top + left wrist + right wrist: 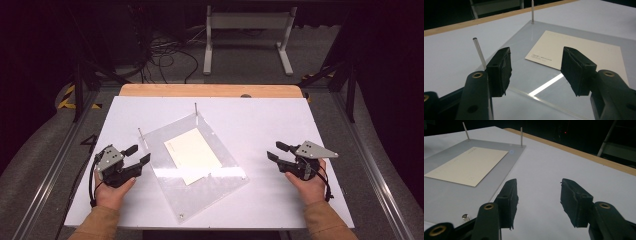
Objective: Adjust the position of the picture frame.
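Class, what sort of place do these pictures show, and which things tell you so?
Probably a lab or recording rig: a white table in a dark room, loose cables on the floor behind, and a clear plate with upright pins.

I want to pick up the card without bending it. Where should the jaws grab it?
The card lies flat on the clear plate, so no edge is raised to pinch. Probably best is its near short edge, by the bright reflection. Come low from the person's side with the open left gripper, which is closest, and slip one jaw under that edge.
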